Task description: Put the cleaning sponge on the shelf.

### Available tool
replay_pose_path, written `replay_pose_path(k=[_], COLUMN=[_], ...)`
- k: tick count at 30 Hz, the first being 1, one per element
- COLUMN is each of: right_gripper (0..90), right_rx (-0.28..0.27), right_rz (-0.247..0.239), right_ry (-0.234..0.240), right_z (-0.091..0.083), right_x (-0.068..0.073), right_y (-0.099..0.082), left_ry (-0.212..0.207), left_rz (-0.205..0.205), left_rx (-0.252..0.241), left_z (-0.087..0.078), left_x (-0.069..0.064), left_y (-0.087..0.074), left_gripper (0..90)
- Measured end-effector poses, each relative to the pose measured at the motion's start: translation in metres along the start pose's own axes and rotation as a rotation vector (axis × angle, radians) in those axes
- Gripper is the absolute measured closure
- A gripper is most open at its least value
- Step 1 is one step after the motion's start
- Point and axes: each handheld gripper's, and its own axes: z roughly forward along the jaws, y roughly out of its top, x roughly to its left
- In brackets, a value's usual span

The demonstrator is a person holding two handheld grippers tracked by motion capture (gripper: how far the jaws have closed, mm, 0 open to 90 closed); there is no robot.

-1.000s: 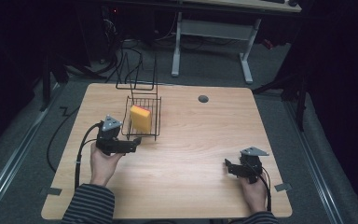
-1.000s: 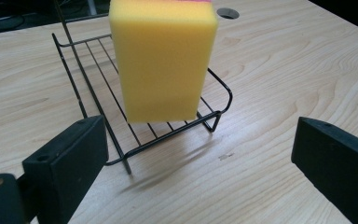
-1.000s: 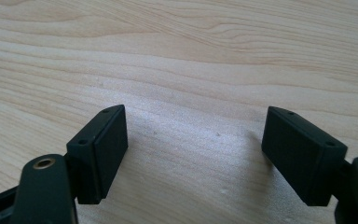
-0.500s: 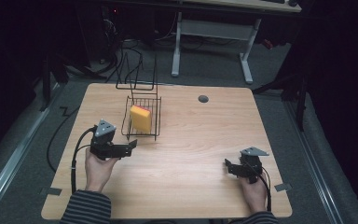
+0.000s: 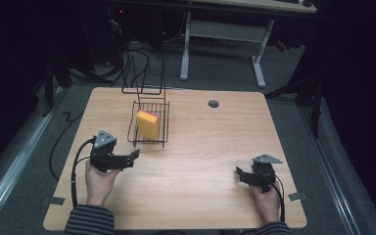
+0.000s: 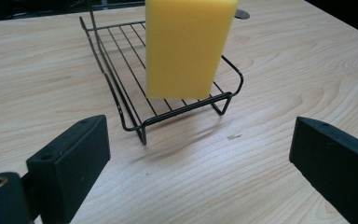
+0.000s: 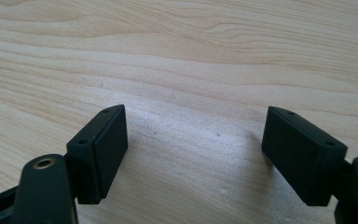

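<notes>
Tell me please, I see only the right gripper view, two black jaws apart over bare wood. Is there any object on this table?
Observer: Yes. In the high view a black wire rack stands on the far left part of the table, and a yellow sponge stands upright in it.
Operator: Where is the left gripper compared with that rack?
Observer: The left gripper is just in front of the rack's near edge, apart from it, pointing toward it.
Operator: Is it holding something?
Observer: No. In the left gripper view its jaws stand wide apart with nothing between them, the sponge beyond them.
</notes>
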Motion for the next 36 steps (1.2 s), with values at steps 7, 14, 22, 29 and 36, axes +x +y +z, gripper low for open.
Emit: replay_pose_path(k=[7, 14, 22, 29, 36], right_gripper=[22.7, 22.7, 22.7, 22.7, 22.7], right_rx=[0.0, 0.0, 0.0, 0.0, 0.0], right_rz=[0.0, 0.0, 0.0, 0.0, 0.0], right_ry=[0.0, 0.0, 0.0, 0.0, 0.0], right_z=[0.0, 0.0, 0.0, 0.0, 0.0], right_x=[0.0, 0.0, 0.0, 0.0, 0.0], right_y=[0.0, 0.0, 0.0, 0.0, 0.0], left_ry=[0.01, 0.012, 0.02, 0.013, 0.017], left_rz=[-0.02, -0.032, -0.053, -0.075, -0.102], left_rx=[0.004, -0.003, 0.007, 0.012, 0.021], left_z=[-0.003, -0.006, -0.011, -0.012, -0.011], left_x=[0.005, 0.008, 0.014, 0.019, 0.024], left_y=[-0.008, -0.012, -0.02, -0.028, -0.036], left_gripper=[6.2, 6.7, 7.4, 7.9, 8.4])
